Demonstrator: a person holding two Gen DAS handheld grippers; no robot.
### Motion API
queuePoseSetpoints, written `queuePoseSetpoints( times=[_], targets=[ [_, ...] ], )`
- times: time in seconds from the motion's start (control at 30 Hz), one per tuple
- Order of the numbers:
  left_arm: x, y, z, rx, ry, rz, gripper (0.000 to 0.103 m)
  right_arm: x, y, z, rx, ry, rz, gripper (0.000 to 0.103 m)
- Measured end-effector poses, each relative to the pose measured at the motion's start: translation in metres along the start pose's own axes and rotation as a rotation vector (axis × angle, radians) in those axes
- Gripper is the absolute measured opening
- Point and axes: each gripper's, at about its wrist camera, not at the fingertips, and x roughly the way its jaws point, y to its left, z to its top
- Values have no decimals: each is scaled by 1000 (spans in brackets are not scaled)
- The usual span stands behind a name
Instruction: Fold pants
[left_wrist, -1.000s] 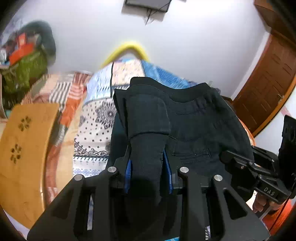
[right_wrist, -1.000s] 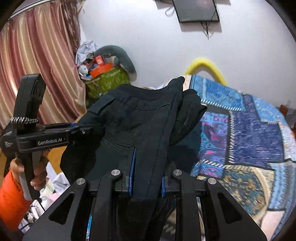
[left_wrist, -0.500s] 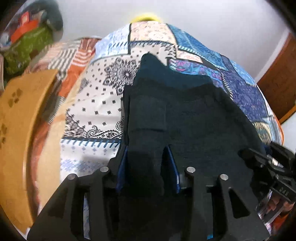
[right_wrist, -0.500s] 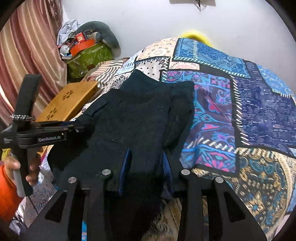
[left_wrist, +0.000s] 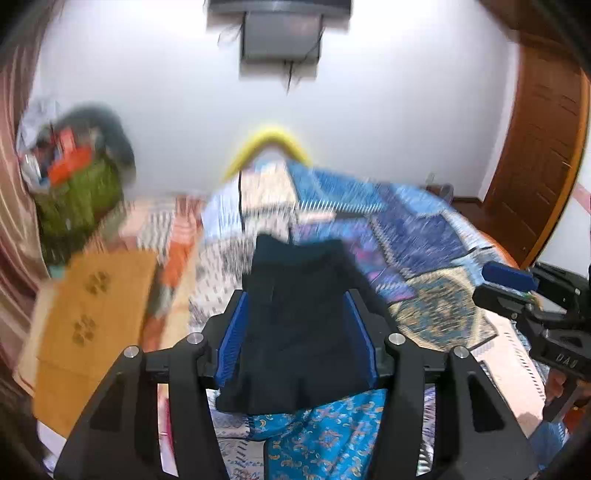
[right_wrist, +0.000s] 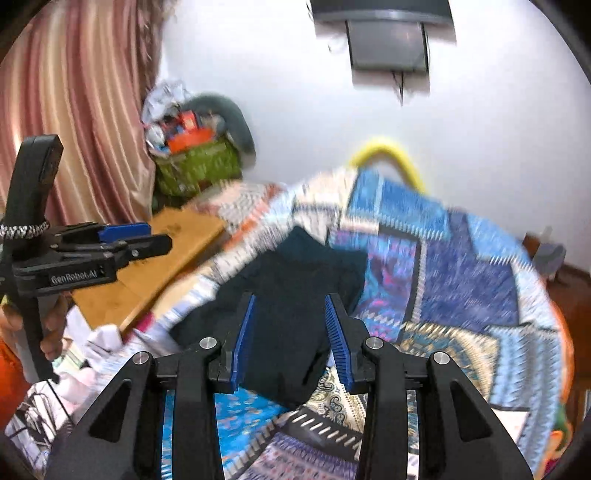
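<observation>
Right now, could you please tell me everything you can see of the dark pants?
The pants are dark navy or black, a soft matte fabric, folded into a compact bundle lying flat on the patchwork bedspread. A seam or pocket edge shows faintly; blur hides finer detail. Both the left tongs and right tongs stand open above them, not gripping. Only the bedspread appears to touch them.

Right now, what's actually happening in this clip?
A person with a hand-held gripper in each hand is folding dark pants on a bed with a patchwork bedspread. At this moment the pants lie in a folded bundle on the bedspread. The left hand-held gripper and the right hand-held gripper are both open, fingers spread on either side of the bundle with nothing clamped. Both views are motion-blurred, so whether any fingers touch the fabric is unclear.
</observation>
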Motion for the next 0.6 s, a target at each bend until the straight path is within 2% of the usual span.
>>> queuePoseSetpoints(
  times=[0.1, 0.17, 0.33, 0.47, 0.6],
  targets=[
    [-59, -22, 6, 40, -110, -10, 57, -44, 12, 9, 2, -84, 19, 35],
    [-100, -35, 5, 61, -188, -17, 63, -76, 22, 12, 0, -141, 36, 34],
    [-190, -66, -8, 94, -370, 14, 65, -148, 46, 5, -7, -277, 58, 34],
    [-243, -82, -24, 84, -449, 22, 65, -193, 69, -7, -52, -370, 38, 34],
    [-276, -93, -44, 66, -496, 36, 69, -220, 85, -19, -81, -431, 13, 34]
  ],
)
